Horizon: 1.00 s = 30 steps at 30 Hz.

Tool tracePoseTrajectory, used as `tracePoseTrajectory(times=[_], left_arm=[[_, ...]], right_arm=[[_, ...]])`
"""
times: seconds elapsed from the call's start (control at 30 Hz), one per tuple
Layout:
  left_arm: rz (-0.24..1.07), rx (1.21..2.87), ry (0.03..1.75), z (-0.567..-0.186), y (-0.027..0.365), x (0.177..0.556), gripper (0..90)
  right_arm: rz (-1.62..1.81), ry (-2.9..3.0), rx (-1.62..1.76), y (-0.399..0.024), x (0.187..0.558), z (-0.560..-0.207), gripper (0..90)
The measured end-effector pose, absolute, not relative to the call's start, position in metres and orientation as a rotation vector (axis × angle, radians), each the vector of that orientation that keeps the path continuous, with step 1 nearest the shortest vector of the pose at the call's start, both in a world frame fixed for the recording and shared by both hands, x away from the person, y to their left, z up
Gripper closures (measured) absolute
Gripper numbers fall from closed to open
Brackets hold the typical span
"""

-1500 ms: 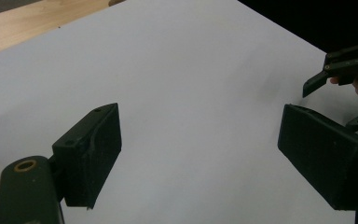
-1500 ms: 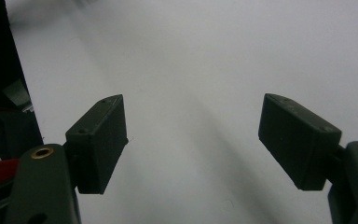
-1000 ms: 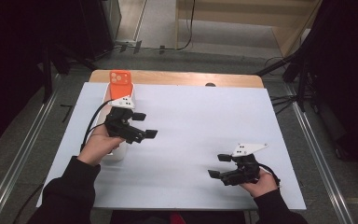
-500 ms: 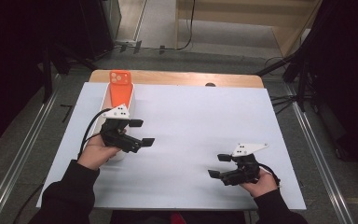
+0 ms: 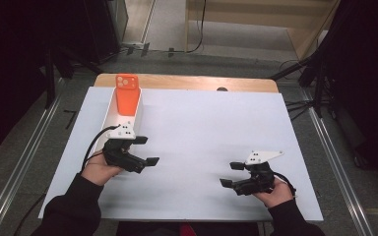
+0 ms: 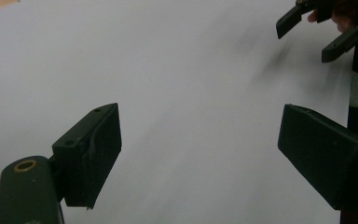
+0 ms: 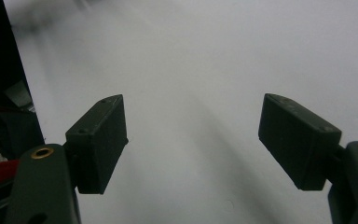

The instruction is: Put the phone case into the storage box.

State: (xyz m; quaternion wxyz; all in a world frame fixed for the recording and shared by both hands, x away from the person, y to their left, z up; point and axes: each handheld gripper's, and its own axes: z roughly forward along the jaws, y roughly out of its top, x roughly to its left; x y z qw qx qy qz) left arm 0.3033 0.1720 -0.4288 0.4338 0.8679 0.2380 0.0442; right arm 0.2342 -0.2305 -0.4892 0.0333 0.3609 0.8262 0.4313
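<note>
Phone case (image 5: 127,93), bright orange with its camera cut-out toward the far end, lies in the far part of a long white tray (image 5: 109,118) on the left side of the white sheet (image 5: 211,128) that covers the table. Nearest the person, the right gripper (image 5: 232,174) hovers low over the bare sheet at the near right, its jaws spread with nothing between them; its own view looks along those parted jaws at plain white. A little farther in, the left gripper (image 5: 146,151) hangs over the near end of the tray, jaws likewise spread and empty, pointing across the sheet toward the right gripper and well apart from the case. The risk I see is the tray: it looks light and shallow, so a reach along it could nudge it or tip the case out, and a pinch on the slick, thin case may slip. No brand, label or readable writing shows anywhere.
</note>
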Motion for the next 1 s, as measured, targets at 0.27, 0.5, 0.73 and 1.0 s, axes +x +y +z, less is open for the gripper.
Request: tracePoseTrajectory(times=[0.27, 0.5, 0.73, 1.0], left_arm=[[0.114, 2.154, 0.591, -0.435, 0.175, 0.294, 13.5], [0.12, 2.17, 0.571, -0.442, 0.176, 0.286, 13.5], [0.098, 2.181, 0.542, -0.448, 0.175, 0.278, 13.5], [0.072, 2.204, 0.536, -0.456, 0.175, 0.272, 13.5]], right_arm=[[1.324, 2.54, 1.107, -0.231, 0.234, -0.489, 22.3], [1.323, 2.541, 1.11, -0.231, 0.234, -0.489, 22.3], [1.321, 2.542, 1.109, -0.231, 0.234, -0.49, 22.3], [1.322, 2.542, 1.109, -0.231, 0.234, -0.49, 22.3]])
